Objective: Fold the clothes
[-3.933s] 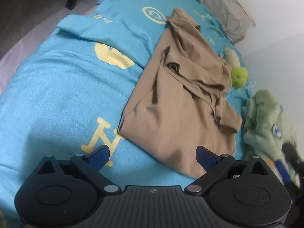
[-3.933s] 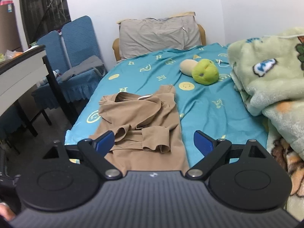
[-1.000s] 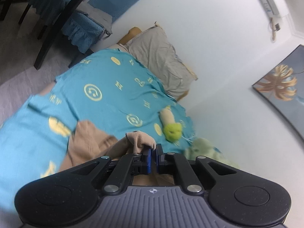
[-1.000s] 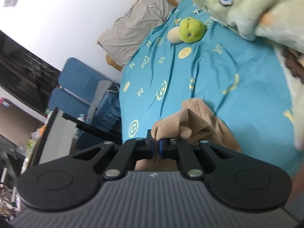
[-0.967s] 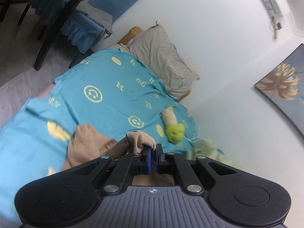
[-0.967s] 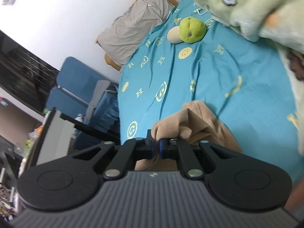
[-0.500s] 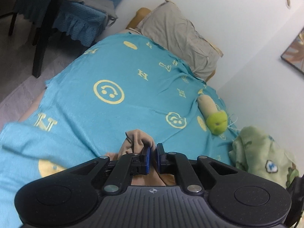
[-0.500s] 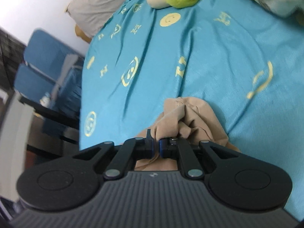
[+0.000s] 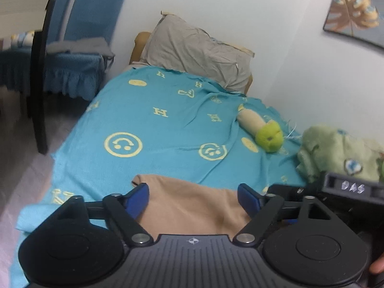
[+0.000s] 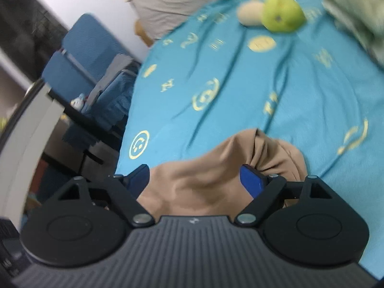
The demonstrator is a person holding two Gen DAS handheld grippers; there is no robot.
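As both jaw pairs were opening, I released the tan garment (image 9: 192,206) at lower centre; left gripper (image 9: 193,198), right gripper (image 10: 195,180) spread, pinching nothing. Next: regrip an edge.

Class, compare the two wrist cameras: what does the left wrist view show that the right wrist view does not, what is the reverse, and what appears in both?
Only the left wrist view shows the leaf picture on the wall and the other tool at its right edge. Only the right wrist view shows the bunched end of the tan garment. Both show the blue bedsheet, grey pillow, green plush toy, blue chairs, and each tool's jaws opening over the garment, not pinching it.
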